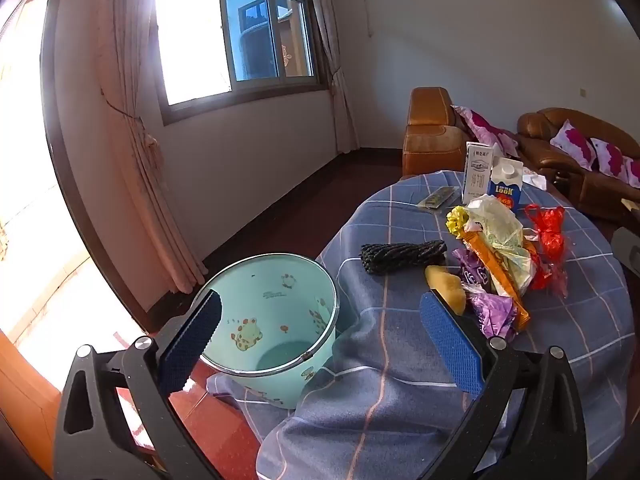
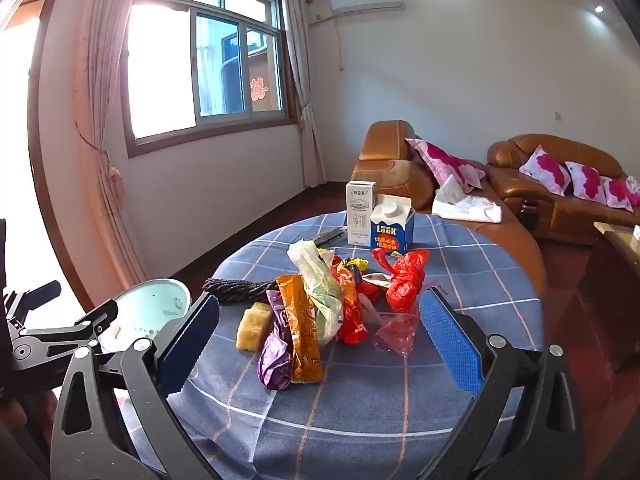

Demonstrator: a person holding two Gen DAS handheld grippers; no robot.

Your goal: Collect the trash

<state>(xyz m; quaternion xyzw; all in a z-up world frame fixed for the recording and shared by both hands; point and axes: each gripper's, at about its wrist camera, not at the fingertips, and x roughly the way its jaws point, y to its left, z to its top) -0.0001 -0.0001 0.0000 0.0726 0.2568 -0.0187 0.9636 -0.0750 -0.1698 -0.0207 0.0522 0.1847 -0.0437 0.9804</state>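
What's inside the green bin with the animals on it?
Nothing shows inside the green bin: only its bare floor and animal-print wall. The near part of the floor is hidden behind the rim and the left gripper.

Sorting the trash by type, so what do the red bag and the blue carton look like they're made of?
Red bag: thin glossy plastic film, crinkled, knotted and partly see-through. Blue carton: probably coated paperboard, with sharp folded edges, printed sides and a white screw cap.
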